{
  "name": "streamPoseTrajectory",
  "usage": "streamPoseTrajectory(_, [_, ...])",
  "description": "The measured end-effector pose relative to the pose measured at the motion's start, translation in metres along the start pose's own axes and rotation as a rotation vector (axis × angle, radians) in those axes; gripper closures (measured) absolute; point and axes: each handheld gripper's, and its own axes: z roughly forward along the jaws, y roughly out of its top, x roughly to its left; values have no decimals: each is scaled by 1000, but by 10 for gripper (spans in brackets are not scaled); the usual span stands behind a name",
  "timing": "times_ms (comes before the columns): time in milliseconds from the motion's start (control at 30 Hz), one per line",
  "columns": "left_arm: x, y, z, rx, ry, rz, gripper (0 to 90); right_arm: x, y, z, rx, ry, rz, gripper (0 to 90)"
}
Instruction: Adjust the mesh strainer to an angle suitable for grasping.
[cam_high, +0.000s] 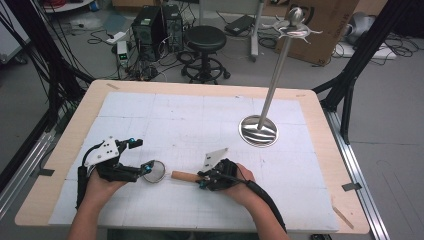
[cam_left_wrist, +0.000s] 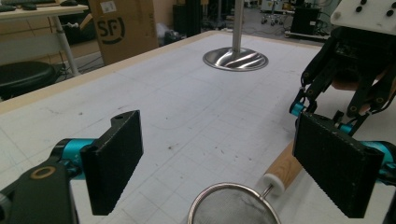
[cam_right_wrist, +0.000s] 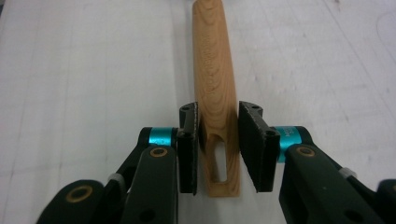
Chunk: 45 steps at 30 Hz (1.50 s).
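One round wire-mesh strainer with wooden handle | right gripper clamps handle | left gripper spread wide | one steel stand.

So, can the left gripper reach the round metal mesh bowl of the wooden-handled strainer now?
Probably yes. The left gripper is open, and the round metal mesh bowl lies just below and between its jaws with nothing in between. The right gripper holds only the wooden handle.

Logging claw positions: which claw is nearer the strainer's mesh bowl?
Left. The left claw straddles the mesh bowl, open; the right claw sits around its wooden handle.
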Motion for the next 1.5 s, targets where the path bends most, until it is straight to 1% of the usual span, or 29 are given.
streamPoseTrajectory(100, [0, 0, 0, 2, 0, 1, 168, -2, 7, 6, 12, -12, -5, 684])
streamPoseTrajectory(167, [0, 0, 0, 3, 1, 2, 167, -2, 9, 7, 17, -20, -7, 671])
streamPoseTrajectory(200, [1, 0, 0, 3, 1, 1, 167, -3, 8, 6, 17, -28, -6, 645])
streamPoseTrajectory(233, [1, 0, 0, 3, 2, 3, 168, -3, 7, 3, 6, -30, 15, 610])
streamPoseTrajectory(267, [1, 0, -1, 5, 5, 5, 168, -3, 7, 3, 6, -30, 15, 610])
streamPoseTrajectory(333, [1, 0, -1, 5, 5, 2, 167, -3, 5, -4, -13, -35, 24, 582])
streamPoseTrajectory(367, [1, 0, -2, 5, 6, 4, 167, -3, 2, -14, -43, -52, 42, 552])
streamPoseTrajectory(400, [1, 0, -2, 5, 8, 4, 167, -3, 2, -14, -43, -52, 42, 552])
streamPoseTrajectory(500, [1, 0, -2, 6, 6, 4, 167, -3, -9, -36, -101, -73, 79, 519])
streamPoseTrajectory(633, [1, 0, -1, 11, 1, 4, 168, -3, -28, -67, -185, -122, 149, 462])
streamPoseTrajectory(733, [0, 0, -1, 11, 0, 3, 167, -2, -43, -87, -247, -147, 190, 447])
streamPoseTrajectory(767, [0, 0, -1, 15, 1, 4, 168, 0, -53, -97, -277, -165, 212, 433])
streamPoseTrajectory(800, [0, 0, -1, 17, 3, 2, 168, 0, -53, -97, -277, -165, 212, 433])
streamPoseTrajectory(833, [1, 0, 0, 20, 4, 3, 168, 2, -62, -105, -290, -180, 225, 427])
streamPoseTrajectory(867, [1, -1, 0, 24, 5, 2, 168, 2, -62, -105, -290, -180, 225, 427])
streamPoseTrajectory(900, [1, -1, 0, 27, 5, 2, 167, 4, -70, -111, -305, -194, 235, 419])
streamPoseTrajectory(933, [1, -1, 0, 29, 5, 2, 167, 4, -70, -111, -305, -194, 235, 419])
streamPoseTrajectory(1000, [0, -1, 1, 30, 3, 2, 167, 8, -79, -117, -315, -209, 255, 411])
streamPoseTrajectory(1033, [0, -1, 1, 31, 4, 2, 167, 10, -87, -121, -346, -221, 277, 401])
streamPoseTrajectory(1067, [0, -1, 1, 29, 3, 1, 167, 10, -87, -121, -346, -221, 277, 401])
streamPoseTrajectory(1133, [0, -1, 1, 21, -1, 0, 167, 11, -93, -123, -374, -224, 299, 384])
streamPoseTrajectory(1267, [0, 0, 1, 9, -3, -1, 166, 10, -103, -124, -424, -246, 326, 348])
streamPoseTrajectory(1333, [0, 0, 1, 13, -5, -2, 166, 8, -107, -123, -446, -266, 341, 327])
streamPoseTrajectory(1400, [1, 0, 2, 7, -8, -7, 166, 6, -111, -122, -453, -280, 353, 310])
streamPoseTrajectory(1500, [1, 0, 2, -10, -12, -22, 166, 4, -114, -120, -445, -281, 373, 294])
